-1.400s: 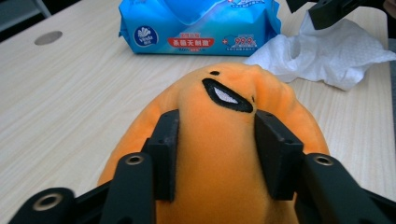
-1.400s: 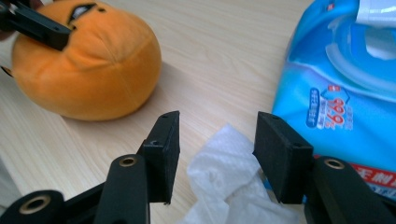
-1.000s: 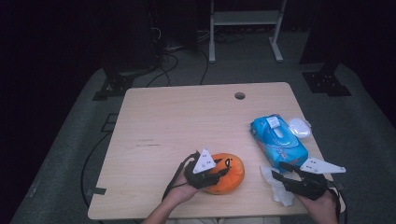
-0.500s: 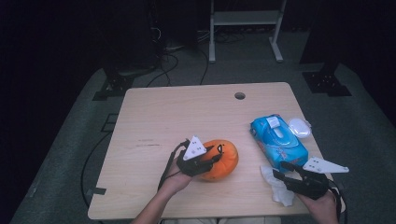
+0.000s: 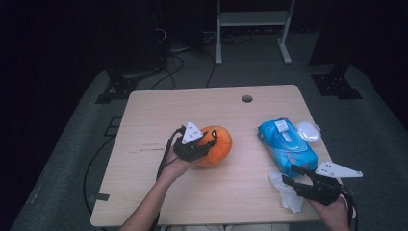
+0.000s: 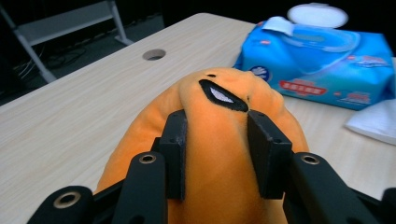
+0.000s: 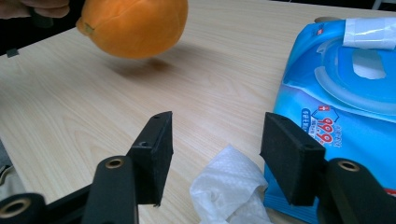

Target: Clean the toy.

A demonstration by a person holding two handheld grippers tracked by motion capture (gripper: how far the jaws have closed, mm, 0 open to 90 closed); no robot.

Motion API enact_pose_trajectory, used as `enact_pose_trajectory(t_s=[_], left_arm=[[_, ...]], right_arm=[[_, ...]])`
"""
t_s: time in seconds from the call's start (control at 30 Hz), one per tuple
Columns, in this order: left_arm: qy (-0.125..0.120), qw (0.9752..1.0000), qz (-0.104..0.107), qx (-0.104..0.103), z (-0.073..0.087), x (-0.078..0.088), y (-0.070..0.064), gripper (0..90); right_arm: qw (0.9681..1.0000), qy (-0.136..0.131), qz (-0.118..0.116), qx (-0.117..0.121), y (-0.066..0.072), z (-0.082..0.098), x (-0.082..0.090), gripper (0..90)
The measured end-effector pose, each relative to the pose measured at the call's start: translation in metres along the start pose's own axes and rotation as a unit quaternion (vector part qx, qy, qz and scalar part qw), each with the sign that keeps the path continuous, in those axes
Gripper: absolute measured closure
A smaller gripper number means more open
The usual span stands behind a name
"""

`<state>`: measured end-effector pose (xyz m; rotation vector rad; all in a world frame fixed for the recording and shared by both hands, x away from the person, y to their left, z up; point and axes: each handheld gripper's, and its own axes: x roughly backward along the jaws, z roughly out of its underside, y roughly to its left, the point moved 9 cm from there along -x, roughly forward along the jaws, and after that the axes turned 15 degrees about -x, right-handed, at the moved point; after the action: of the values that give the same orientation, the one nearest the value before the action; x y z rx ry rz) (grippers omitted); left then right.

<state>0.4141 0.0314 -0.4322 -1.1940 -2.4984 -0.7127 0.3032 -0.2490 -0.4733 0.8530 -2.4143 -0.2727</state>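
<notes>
- The left claw (image 5: 206, 144) is gripping the orange plush (image 5: 215, 145), its pads pressing into the soft fabric on both sides
- In the left claw view the plush (image 6: 219, 154) is bulging between the two black pads (image 6: 175, 151), its stitched black-and-white mark facing up
- The plush is hovering near the middle of the desk (image 5: 159, 125); in the right claw view the plush (image 7: 135, 25) is hanging clear of the wood with a shadow lying under it
- The right claw (image 5: 292, 175) is sitting at the near right corner of the desk, its jaws standing wide, having just been opening, and holding nothing
- A crumpled white wipe (image 7: 229, 186) is lying on the desk between and just ahead of the right claw's jaws, not pressed by the pads
- The blue wipes pack (image 5: 287, 144) is lying on the right side of the desk, just beside the wipe (image 5: 286, 190), its white lid (image 5: 308, 131) flipped open toward the far edge
- The plush and the pack are lying well apart
</notes>
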Motion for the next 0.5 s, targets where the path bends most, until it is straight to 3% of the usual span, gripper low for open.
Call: enact_pose_trajectory(t_s=[0.13, 0.27, 0.37, 0.5], left_arm=[[0.015, 0.9998, 0.0, 0.01, 0.009, -0.011, 0.006, 62.2], [0.034, 0.999, 0.019, 0.022, 0.022, -0.023, 0.002, 58.7], [0.025, 0.9988, 0.024, 0.034, 0.023, -0.024, 0.0, 50.0], [0.018, 0.999, 0.026, 0.03, 0.017, -0.017, 0.0, 44.2]], right_arm=[[1.0, -0.001, -0.002, -0.004, 0.001, -0.001, 0.001, 40.5], [1.0, -0.003, -0.003, -0.005, 0.002, -0.002, 0.002, 39.6], [1.0, -0.003, -0.005, -0.001, 0.003, -0.002, 0.002, 39.0], [1.0, -0.001, -0.004, 0.001, 0.004, -0.001, 0.001, 38.2]])
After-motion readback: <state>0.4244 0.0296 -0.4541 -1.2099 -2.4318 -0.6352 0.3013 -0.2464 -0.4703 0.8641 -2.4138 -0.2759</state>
